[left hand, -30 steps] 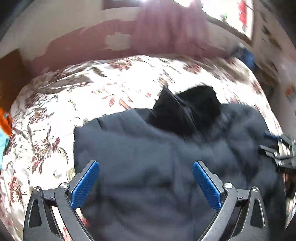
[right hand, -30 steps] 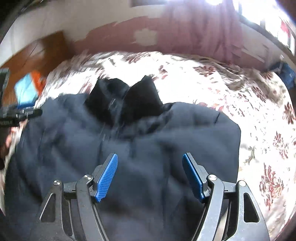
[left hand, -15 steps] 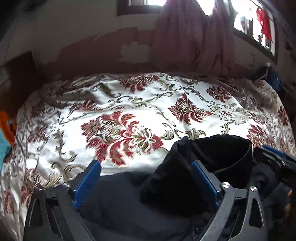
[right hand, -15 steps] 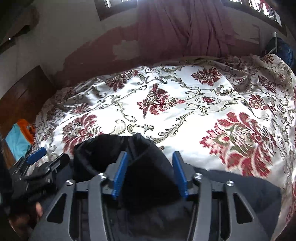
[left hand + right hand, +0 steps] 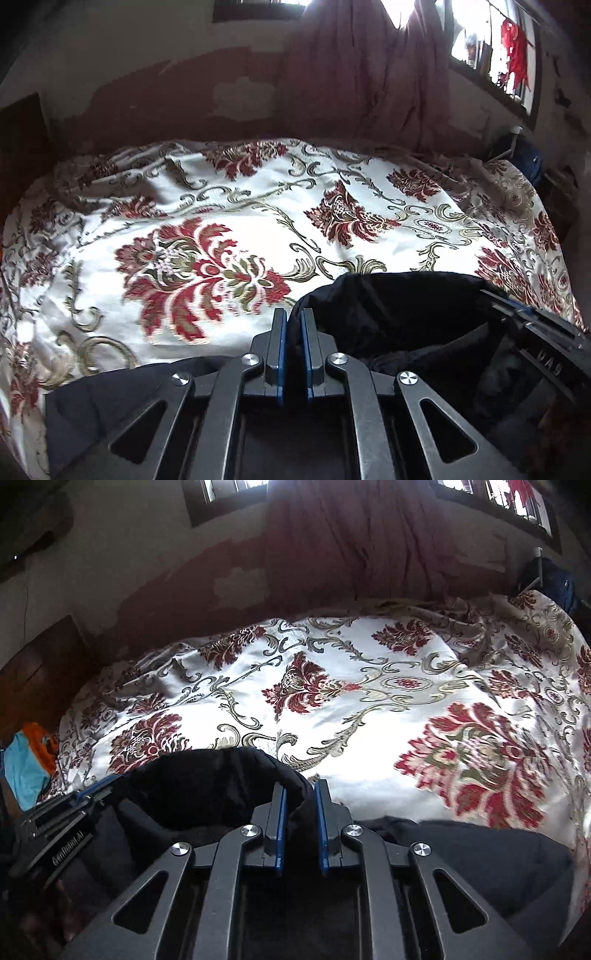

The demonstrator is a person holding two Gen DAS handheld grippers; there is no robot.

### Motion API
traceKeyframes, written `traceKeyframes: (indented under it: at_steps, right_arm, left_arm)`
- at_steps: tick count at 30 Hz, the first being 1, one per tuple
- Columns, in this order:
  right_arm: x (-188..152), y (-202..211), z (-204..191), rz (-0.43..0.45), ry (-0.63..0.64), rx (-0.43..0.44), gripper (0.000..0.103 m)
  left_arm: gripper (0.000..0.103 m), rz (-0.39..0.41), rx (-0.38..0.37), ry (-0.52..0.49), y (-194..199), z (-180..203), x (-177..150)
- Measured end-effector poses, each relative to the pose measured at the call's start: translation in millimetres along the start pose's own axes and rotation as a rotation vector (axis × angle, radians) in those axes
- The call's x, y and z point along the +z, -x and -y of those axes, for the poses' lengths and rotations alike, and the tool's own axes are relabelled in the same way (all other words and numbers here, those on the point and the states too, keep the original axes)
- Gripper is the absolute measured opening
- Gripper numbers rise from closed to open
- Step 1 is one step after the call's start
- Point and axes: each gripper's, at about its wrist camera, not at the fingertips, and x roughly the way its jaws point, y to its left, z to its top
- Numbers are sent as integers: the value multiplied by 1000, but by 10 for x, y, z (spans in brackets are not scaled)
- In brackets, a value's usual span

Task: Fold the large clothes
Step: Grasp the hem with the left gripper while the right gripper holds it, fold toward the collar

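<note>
Both grippers are down at the near edge of the bed and both have just been closing, each with cloth between its pads. The left gripper (image 5: 293, 321) has its blue pads drawn almost together, pinching the left end of the black hood (image 5: 399, 306) rim; the fabric fold stands up just past its fingertips and curves off to the right of its jaws. At the far end of that curve, low on the right in the left wrist view, the other tool's dark body pokes in. The right gripper (image 5: 299, 794) is clamped on the opposite end of the same rim, a slightly thicker bunch of dark cloth squeezed between its pads, with the hood opening bulging to the left of its jaws. The dark navy jacket (image 5: 480, 856) body lies under and behind both sets of jaws, spreading out to the right of the right gripper and to the left of the left one. Ahead of the fingertips stretches the floral bedspread (image 5: 229, 236), cream with red blooms. Beyond it hangs a mauve curtain (image 5: 362, 74). Far left of the right jaws sits a turquoise and orange bundle (image 5: 27, 764).
</note>
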Motion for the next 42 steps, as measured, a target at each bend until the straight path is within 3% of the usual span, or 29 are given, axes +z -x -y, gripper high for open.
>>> traceKeyframes:
  at_steps: [4,9,13,24,27,33,38,40,42]
  right_arm:
    - [-52,238,184,6,2,-15,7]
    - [-194,408,236,-42,99,-47,5]
    - [-385,449,209,-77,200,-73,4]
    - [-802,146,201,-190,279,-147,4]
    - [-773,189,251,-173,250,-109,4]
    - [-748,395,222,-152,278,-70,5]
    - [-656,721,342,-159,271,15,10]
    - [-535,831,344,-124,252,45,31]
    - [-355,851,312,-74,205,90,40]
  left_arm:
    - [5,24,-3,38,184,-231,-36]
    - [5,-30,-21,91,362,-512,-127]
    - [5,-53,-2,32,476,-478,-252]
    - [3,-220,72,-85,212,-422,-789]
    - [2,-293,115,-69,33,-476,-862]
    - [2,-197,-16,-62,297,-464,-827]
    - [2,-136,-65,-65,667,-499,-829]
    - [2,-104,-96,-59,824,-550,-819]
    - [3,-70,-119,-61,891,-583,-739]
